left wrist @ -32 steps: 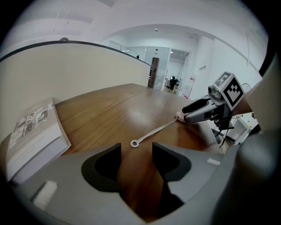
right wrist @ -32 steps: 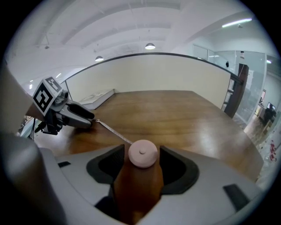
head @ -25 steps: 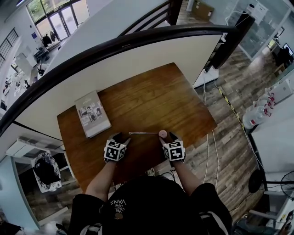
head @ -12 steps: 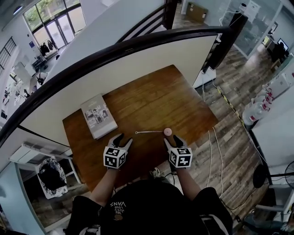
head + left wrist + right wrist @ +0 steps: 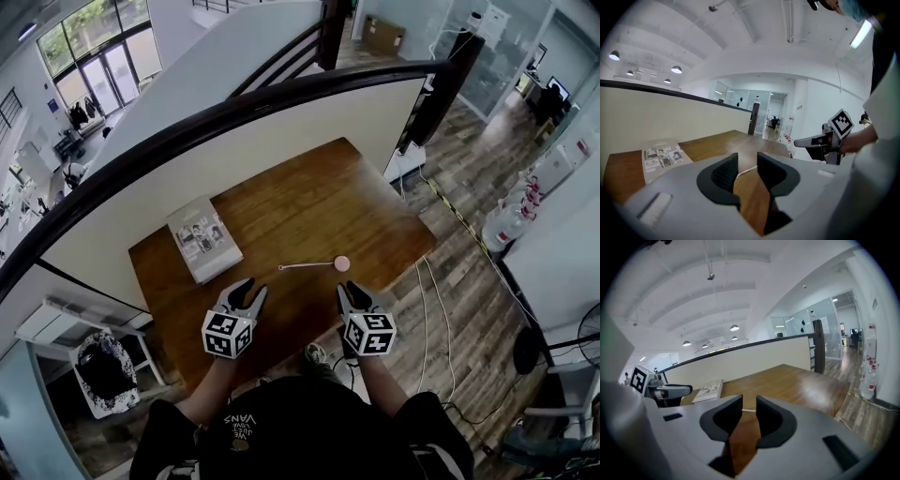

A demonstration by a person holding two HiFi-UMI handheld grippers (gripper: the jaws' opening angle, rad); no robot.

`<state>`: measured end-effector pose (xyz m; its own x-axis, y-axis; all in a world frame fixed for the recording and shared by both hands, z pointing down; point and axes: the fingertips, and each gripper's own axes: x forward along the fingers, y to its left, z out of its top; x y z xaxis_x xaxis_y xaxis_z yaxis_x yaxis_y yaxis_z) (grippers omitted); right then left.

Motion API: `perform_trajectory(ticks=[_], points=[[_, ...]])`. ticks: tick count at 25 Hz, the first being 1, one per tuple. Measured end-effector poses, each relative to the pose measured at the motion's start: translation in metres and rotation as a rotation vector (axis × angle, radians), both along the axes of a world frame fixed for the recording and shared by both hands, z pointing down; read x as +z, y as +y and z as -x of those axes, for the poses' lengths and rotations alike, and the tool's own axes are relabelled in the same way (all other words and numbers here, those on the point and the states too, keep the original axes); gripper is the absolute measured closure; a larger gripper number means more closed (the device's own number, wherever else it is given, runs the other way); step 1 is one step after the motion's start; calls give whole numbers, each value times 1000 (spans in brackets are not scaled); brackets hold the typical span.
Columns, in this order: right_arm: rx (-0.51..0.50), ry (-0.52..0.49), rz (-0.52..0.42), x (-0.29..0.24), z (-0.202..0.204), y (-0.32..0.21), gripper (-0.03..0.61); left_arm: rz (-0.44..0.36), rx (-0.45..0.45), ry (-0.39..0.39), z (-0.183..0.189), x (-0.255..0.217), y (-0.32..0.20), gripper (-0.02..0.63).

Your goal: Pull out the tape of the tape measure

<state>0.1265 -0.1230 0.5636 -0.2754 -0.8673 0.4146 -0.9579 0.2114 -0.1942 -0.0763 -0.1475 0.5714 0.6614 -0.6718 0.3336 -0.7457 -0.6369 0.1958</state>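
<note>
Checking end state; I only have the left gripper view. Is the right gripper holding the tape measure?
Observer: No. In the right gripper view the right gripper has its jaws apart with nothing between them; they have just been closing.
Operator: Where's the case?
Observer: Head view: the pink case lies on the table, just beyond the right gripper, untouched.
Operator: Tape out?
Observer: Yes, the tape lies pulled out leftward from the case, its free end short of the book.
</note>
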Motion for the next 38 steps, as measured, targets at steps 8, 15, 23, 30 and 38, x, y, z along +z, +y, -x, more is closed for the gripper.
perform_trajectory(ticks=[8,15,23,30,38], points=[[24,-49,-35,-15,25,31,529,-60,6,48,26,-25,29,574],[35,-52,-62,-21,45,53,557,-81,20,68,46,-33,47,601],[41,-18,-80,-30,62,75,565,-91,87,73,56,-39,70,601],[46,50,-86,-33,67,88,566,-108,125,79,56,-43,80,601],[40,85,-91,-34,75,92,566,-106,150,84,53,-40,89,601]])
